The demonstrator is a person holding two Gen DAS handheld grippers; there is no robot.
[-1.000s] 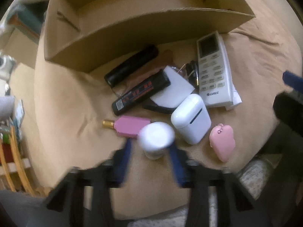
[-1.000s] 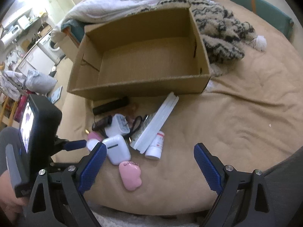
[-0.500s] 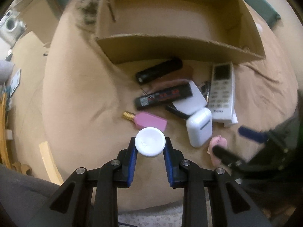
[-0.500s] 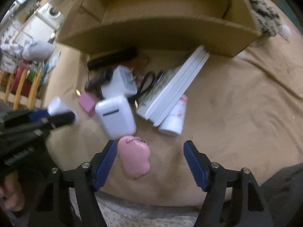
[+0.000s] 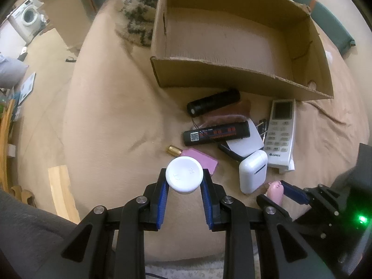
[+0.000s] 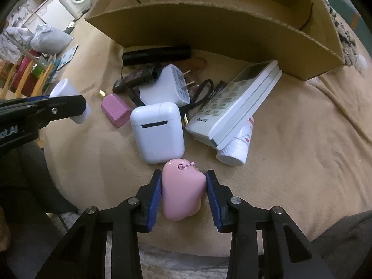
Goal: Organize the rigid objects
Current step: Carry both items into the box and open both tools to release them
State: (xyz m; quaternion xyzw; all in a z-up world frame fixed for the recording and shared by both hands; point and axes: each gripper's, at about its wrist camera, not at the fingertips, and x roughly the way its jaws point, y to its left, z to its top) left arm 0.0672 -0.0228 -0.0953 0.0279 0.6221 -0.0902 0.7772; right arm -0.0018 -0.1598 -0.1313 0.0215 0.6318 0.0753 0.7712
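Observation:
My left gripper [image 5: 184,182] is shut on a small white jar [image 5: 184,175] and holds it above the tan bedspread. It also shows in the right wrist view [image 6: 69,97]. My right gripper [image 6: 183,187] is shut on a pink heart-shaped case [image 6: 181,190] that lies on the bedspread; the case also shows in the left wrist view [image 5: 274,190]. An open cardboard box [image 5: 232,74] stands behind the pile, empty. The pile holds a white earbud case [image 6: 157,132], a white remote [image 6: 234,107], a pink bottle [image 6: 115,111] and a black tube [image 6: 157,54].
A white charger plug [image 6: 165,88] with a black cable, a black rectangular device [image 5: 216,133] and a white pill bottle [image 6: 236,148] lie in the pile. A patterned blanket [image 5: 137,7] lies beside the box. The bed edge drops off at the left.
My left gripper has lifted the white jar and drawn back from the pile. My right gripper has come down and closed on the pink case.

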